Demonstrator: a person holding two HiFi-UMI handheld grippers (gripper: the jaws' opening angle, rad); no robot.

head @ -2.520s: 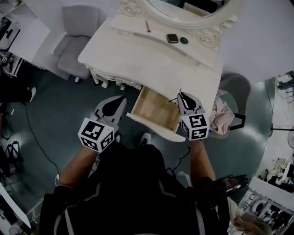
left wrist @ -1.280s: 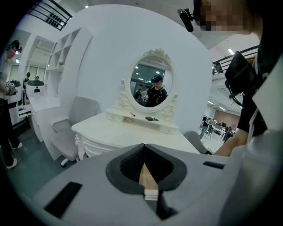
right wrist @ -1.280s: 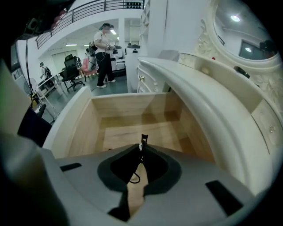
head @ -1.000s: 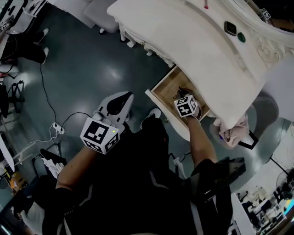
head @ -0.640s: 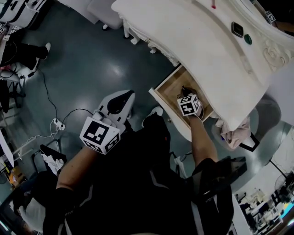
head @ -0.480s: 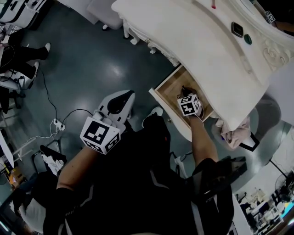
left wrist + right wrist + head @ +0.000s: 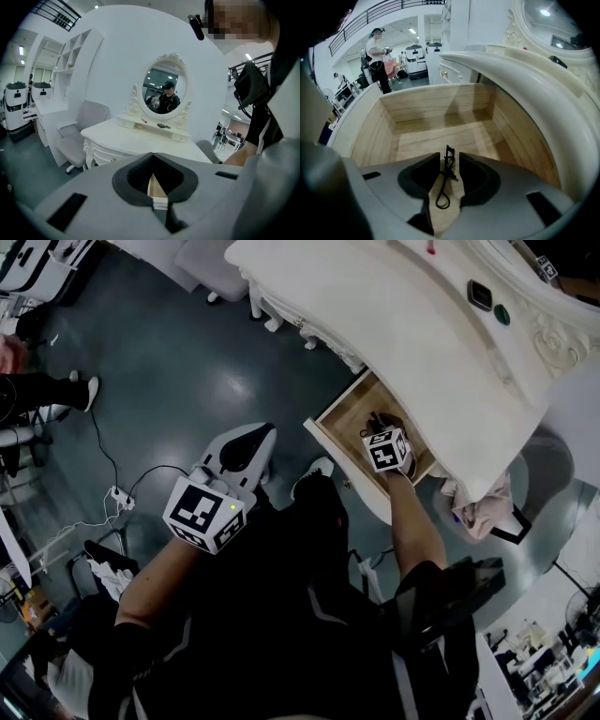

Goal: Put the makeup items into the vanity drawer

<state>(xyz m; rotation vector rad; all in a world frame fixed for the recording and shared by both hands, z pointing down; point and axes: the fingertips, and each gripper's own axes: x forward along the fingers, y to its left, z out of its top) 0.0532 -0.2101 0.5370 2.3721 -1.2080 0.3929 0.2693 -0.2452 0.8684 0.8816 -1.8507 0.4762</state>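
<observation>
My right gripper (image 7: 377, 420) reaches into the open wooden vanity drawer (image 7: 339, 416). In the right gripper view its jaws (image 7: 449, 161) are opening. A black eyelash curler (image 7: 446, 180) lies between them on the drawer floor (image 7: 440, 136), and the pads are not pressing on it. My left gripper (image 7: 246, 439) hangs shut and empty over the floor, left of the drawer; its tips meet in the left gripper view (image 7: 157, 199). A red stick (image 7: 431, 249), a black compact (image 7: 479, 294) and a green round item (image 7: 503, 313) lie on the vanity's rear shelf.
The white vanity top (image 7: 403, 324) overhangs the drawer's back half. A stool with pink cloth (image 7: 478, 507) stands right of the drawer, a grey chair (image 7: 202, 254) at the vanity's far end. Cables (image 7: 117, 493) trail on the dark floor. A person's legs (image 7: 28, 390) show at the left edge.
The right gripper came down from above the drawer's front corner into the drawer and has stayed there for the last second. The left gripper has hardly moved.
</observation>
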